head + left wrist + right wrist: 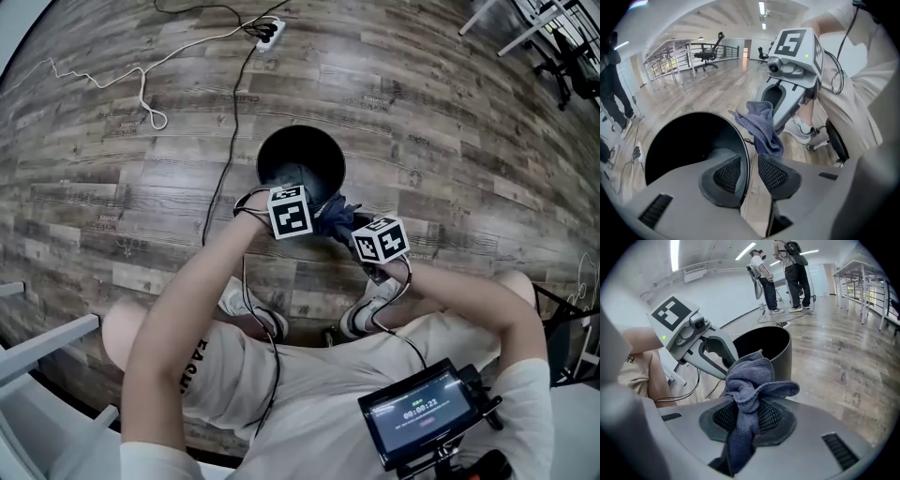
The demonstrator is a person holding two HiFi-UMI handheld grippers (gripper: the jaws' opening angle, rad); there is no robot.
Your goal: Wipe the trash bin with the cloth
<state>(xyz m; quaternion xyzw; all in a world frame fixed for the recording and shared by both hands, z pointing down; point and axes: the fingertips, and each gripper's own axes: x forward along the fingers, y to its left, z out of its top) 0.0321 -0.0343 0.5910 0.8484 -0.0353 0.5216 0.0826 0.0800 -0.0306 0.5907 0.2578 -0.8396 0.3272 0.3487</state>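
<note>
The black round trash bin [300, 159] stands open on the wood floor just ahead of the person's feet. My left gripper [298, 192] is at the bin's near rim. In the left gripper view its jaws [749, 164] straddle the bin's rim [743, 140], one pad inside and one outside, open, with floor showing beside the rim. My right gripper [354, 227] hangs just right of the bin, shut on a crumpled blue-grey cloth [749, 380]. The cloth [336, 217] bunches above the jaws [745, 411] and trails down between them. It is also in the left gripper view as the cloth [761, 126].
Black and white cables run over the floor to a power strip [267, 33] behind the bin. The person's shoes [258, 319] [370, 305] are close to the bin's base. Office chairs [562, 66] stand at the far right. People [787, 273] stand farther off.
</note>
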